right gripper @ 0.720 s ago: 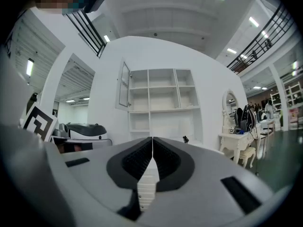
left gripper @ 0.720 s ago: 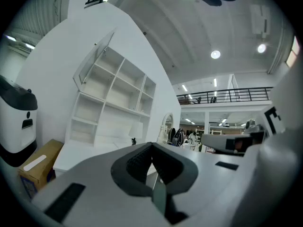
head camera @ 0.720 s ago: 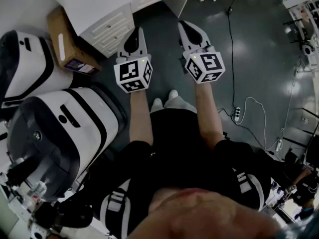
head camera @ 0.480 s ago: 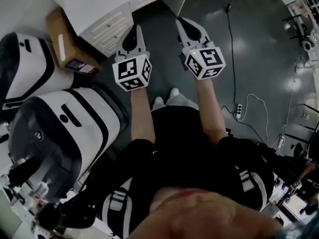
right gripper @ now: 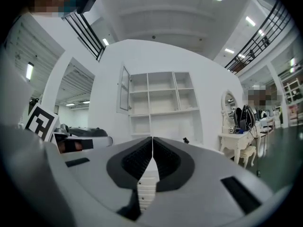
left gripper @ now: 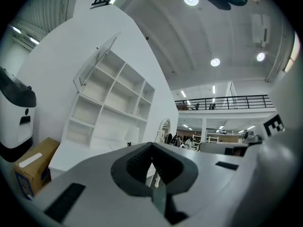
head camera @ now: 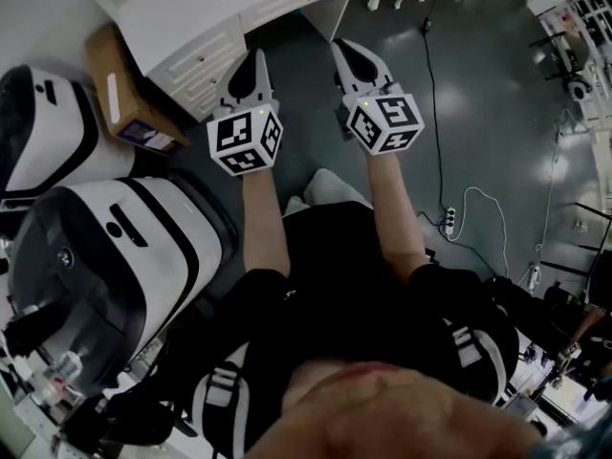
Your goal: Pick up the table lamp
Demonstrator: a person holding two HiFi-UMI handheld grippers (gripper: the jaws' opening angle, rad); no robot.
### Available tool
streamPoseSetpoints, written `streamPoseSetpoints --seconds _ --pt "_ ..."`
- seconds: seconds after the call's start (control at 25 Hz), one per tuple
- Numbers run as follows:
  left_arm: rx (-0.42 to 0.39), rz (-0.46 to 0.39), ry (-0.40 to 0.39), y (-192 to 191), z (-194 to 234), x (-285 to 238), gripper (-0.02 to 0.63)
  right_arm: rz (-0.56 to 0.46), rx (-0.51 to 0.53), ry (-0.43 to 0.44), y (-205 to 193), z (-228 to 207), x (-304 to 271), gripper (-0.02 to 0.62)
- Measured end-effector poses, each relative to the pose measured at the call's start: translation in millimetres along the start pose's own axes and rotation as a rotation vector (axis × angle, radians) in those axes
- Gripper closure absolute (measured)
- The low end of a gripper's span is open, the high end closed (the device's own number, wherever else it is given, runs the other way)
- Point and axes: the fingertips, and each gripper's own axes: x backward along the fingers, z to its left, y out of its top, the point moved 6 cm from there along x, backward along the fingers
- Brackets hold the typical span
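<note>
No table lamp can be made out for certain. Only a small dark item [right gripper: 186, 140] stands on the white desk [head camera: 191, 22] under the shelf unit [right gripper: 161, 103], too small to tell what it is. In the head view both grippers are held level in front of the person, side by side, pointing at the desk. My left gripper [head camera: 256, 60] has its jaws together with nothing between them. My right gripper [head camera: 346, 51] is shut too and empty. The left gripper view shows its pads meeting at my left gripper [left gripper: 152, 145], and the right gripper view the same at my right gripper [right gripper: 152, 138].
A cardboard box [head camera: 124, 94] lies left of the desk's drawers. Two large white-and-black machine housings [head camera: 105, 256] stand at the person's left. A cable with a power strip [head camera: 447, 220] runs over the dark floor at the right. A white vanity table [right gripper: 234, 138] stands at the far right.
Both grippers have moved a little forward toward the desk, up in the head view. Their jaws have stayed together.
</note>
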Motion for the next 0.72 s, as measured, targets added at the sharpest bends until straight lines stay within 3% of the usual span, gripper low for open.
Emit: streamPoseSetpoints --seconds 0.72 --pt "-0.058 0.092 -0.017 -22 -6 -45 0.597 -0.004 -0.082 -0.039 -18 -45 -22 0.574"
